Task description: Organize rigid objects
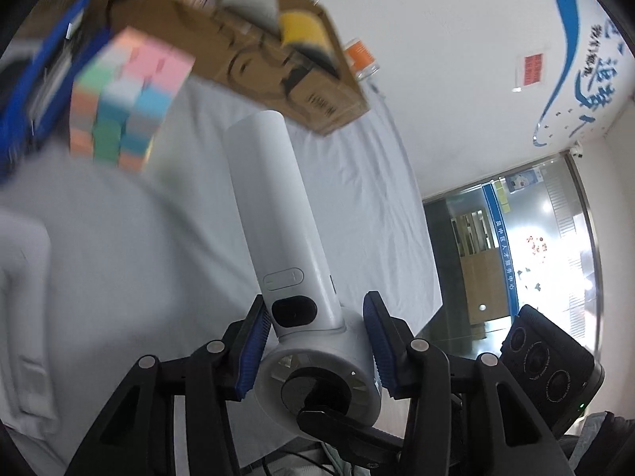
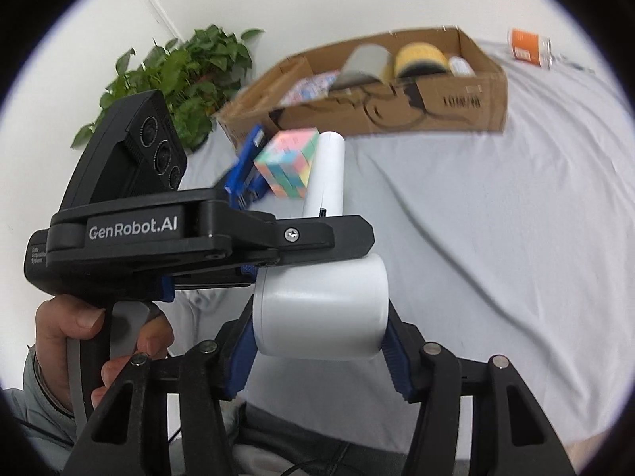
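Both tools, left [image 1: 315, 351] and right [image 2: 319, 351], grasp the white hairdryer [image 1: 274, 214]; its nozzle end is hidden.

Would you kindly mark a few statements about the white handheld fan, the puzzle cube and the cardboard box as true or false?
1. Both grippers hold the white handheld fan. True: the left gripper and the right gripper each clamp its round head.
2. The pastel puzzle cube lies inside the cardboard box. False: it sits on the white cloth in front of the box.
3. A yellow roll sits in the box. True.
4. The orange-labelled jar is in the box. False: it lies on the cloth beyond the box.
5. The cloth is blue. False: it is white.
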Available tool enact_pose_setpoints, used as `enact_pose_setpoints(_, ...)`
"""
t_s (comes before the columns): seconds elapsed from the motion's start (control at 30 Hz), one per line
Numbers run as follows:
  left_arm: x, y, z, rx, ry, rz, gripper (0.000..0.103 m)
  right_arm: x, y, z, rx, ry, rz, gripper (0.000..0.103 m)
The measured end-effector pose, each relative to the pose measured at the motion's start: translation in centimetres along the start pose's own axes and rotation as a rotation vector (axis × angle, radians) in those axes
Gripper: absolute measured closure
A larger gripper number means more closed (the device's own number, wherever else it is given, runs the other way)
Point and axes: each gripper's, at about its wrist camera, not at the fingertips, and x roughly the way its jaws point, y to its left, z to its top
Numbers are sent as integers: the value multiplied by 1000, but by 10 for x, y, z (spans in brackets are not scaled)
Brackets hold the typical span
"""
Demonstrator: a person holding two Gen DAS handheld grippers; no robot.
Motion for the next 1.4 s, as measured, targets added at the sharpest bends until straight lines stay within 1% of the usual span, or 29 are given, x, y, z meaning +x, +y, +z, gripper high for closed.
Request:
enact_pose_setpoints(0.1,-24,-12,23,50,-54,11,58,-4,15,26,-30,-61,11,48)
enact_pose_setpoints(0.23,-59,-31,62,133,-133,27,58,-7,32,67,-66,-141,29,49)
enact_pose_setpoints(0.4,-99,-45,120,220,-202,57,58,-3,55,120,-111,-218,42,49)
enact_pose_setpoints(0.47,-116,-43,143,245,-212,69,58,4,61,143,-114,-229,51,49)
enact_pose_setpoints(0.53,-138,-34,161,247,-214,72,58,13,67,162,-115,-233,56,49)
enact_pose_setpoints(0.67,-155,-19,202,231,-216,78,58,36,76,196,-108,-218,72,49)
enact_pose_setpoints(0.87,-168,7,244,217,-217,110,58,67,84,230,-101,-187,91,49)
enact_pose_setpoints(0.97,-161,25,268,213,-187,129,58,89,80,243,-66,-154,99,49)
enact_pose_setpoints(1.07,-145,49,283,199,-142,135,58,115,75,249,-23,-105,96,49)
enact_pose_setpoints(1.27,-96,119,301,109,-4,128,58,177,51,240,105,45,73,49)
enact_pose_setpoints(1.37,-83,143,306,80,43,128,58,196,48,233,139,87,56,49)
enact_pose_setpoints(1.4,-81,147,308,84,46,124,59,201,47,231,149,93,48,49)
